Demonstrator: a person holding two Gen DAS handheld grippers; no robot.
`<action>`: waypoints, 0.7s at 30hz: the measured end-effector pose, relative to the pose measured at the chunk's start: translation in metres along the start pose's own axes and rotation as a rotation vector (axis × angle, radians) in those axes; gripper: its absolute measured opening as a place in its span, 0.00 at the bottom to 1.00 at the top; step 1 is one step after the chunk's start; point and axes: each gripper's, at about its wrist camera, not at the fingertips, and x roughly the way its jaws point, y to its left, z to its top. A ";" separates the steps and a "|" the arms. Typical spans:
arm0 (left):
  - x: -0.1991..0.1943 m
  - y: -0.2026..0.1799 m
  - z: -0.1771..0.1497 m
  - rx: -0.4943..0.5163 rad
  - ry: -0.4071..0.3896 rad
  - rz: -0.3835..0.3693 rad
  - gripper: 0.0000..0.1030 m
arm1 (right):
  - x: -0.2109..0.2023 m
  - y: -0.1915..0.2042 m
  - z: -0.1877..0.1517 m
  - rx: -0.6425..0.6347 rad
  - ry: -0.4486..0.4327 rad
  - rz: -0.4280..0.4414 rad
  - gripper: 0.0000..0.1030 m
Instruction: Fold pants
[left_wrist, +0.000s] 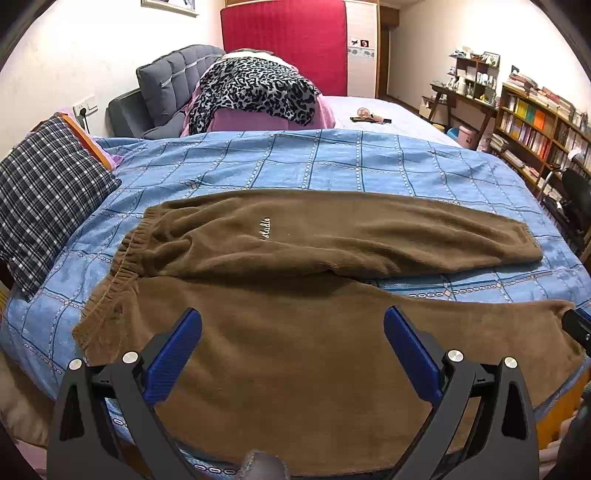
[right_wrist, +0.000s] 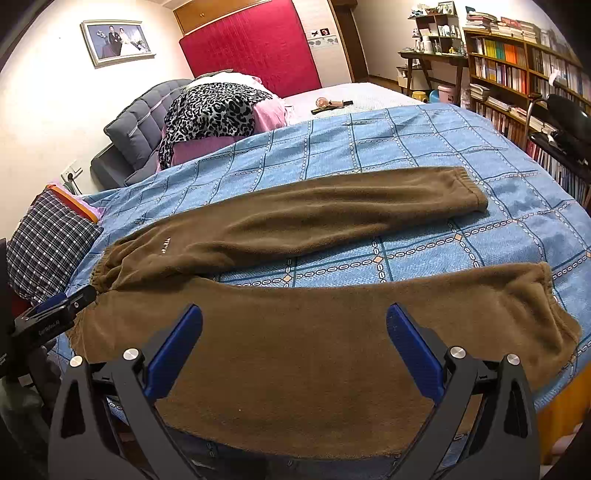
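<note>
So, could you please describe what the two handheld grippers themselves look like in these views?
Both look alike. The left gripper and right gripper each have two fingers with ribbed blue pads on black angular linkage arms, joined by round silver pivot bolts. In the right wrist view the left gripper's black body carries small white lettering, too small to read. No cables or sleeves are clearly visible.
</note>
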 end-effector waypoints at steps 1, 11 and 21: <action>0.000 0.001 0.000 0.000 -0.003 0.006 0.95 | 0.001 0.000 0.000 -0.002 0.000 -0.002 0.97; 0.003 0.001 0.001 -0.007 0.008 0.002 0.95 | -0.001 -0.002 0.002 0.000 -0.010 -0.013 0.97; 0.010 0.010 0.001 -0.025 0.019 -0.004 0.95 | -0.001 -0.004 0.004 0.011 -0.031 -0.033 0.97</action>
